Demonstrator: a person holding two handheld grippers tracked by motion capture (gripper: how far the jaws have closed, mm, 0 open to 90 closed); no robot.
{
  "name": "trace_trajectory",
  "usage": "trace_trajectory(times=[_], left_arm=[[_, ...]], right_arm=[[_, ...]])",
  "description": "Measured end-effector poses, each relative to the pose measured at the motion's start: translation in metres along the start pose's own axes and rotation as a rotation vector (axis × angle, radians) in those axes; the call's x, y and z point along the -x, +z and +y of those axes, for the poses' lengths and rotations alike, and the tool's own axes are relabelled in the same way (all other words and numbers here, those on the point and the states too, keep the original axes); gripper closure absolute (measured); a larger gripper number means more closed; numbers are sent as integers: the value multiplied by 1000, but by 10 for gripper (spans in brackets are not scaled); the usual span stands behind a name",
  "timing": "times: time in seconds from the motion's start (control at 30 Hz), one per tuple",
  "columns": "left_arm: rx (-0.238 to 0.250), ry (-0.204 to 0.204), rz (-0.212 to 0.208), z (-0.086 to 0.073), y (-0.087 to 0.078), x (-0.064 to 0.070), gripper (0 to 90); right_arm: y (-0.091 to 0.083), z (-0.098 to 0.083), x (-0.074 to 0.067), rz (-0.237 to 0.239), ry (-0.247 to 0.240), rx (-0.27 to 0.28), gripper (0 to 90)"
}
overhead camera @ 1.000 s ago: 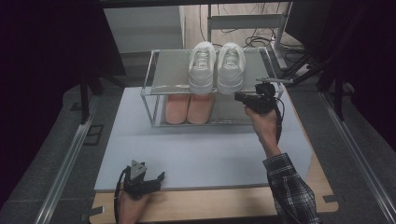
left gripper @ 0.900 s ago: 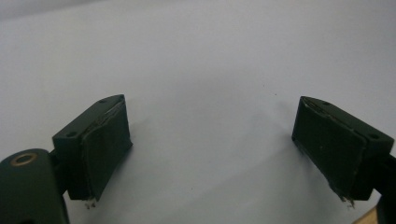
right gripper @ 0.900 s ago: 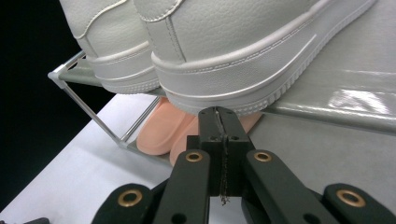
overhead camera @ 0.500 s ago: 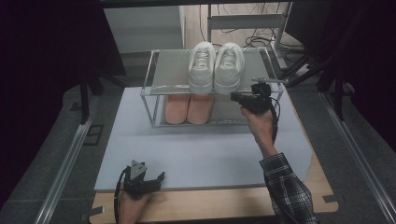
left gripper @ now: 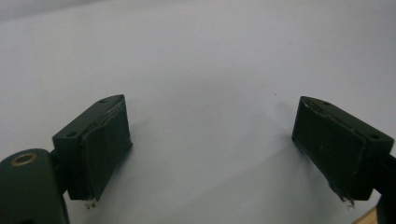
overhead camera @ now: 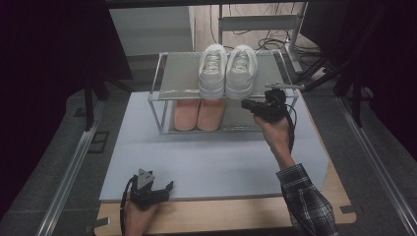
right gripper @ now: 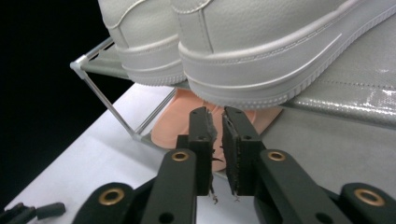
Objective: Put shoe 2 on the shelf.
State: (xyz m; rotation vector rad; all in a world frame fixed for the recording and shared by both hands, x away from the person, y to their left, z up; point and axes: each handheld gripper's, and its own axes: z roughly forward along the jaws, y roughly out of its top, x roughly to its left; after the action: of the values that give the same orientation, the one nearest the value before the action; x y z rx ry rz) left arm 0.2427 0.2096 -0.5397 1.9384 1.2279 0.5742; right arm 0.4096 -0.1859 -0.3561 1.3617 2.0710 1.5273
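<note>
Jaws of right gripper (right gripper: 215,122) just opening, narrow gap, nothing between, just below white shoes (right gripper: 261,51) on rack (overhead camera: 169,81); left gripper (left gripper: 212,140) jaws spread.

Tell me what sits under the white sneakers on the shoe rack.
Under the white sneakers, on the rack's lower shelf, stands a pair of pink shoes. Only their fronts show; their rear parts are hidden by the upper shelf and the sneakers.

You've got no readable text, labels, brands or nos. anywhere: shoes, rack, table all blank.
</note>
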Motion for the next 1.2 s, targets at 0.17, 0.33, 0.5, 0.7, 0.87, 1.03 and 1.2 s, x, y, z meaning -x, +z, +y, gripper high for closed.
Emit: trace_trajectory(times=[0.17,0.33,0.5,0.7,0.87,1.03,1.2], left_arm=[[0,0,0,0,0,0,114],[0,0,0,0,0,0,114],[0,0,0,0,0,0,114],[0,0,0,0,0,0,114],[0,0,0,0,0,0,114],[0,0,0,0,0,0,114],[0,0,0,0,0,0,114]], right_arm=[[-4,-3,1,-1,-15,-2,749],[-8,-6,0,-9,-42,0,671],[-12,-10,-1,-26,-75,9,607],[-17,-15,-3,-43,-108,16,537],[-22,-21,-3,-62,-142,26,486],[-27,-25,-2,-71,-157,15,447],[-31,-31,-2,-76,-174,9,416]])
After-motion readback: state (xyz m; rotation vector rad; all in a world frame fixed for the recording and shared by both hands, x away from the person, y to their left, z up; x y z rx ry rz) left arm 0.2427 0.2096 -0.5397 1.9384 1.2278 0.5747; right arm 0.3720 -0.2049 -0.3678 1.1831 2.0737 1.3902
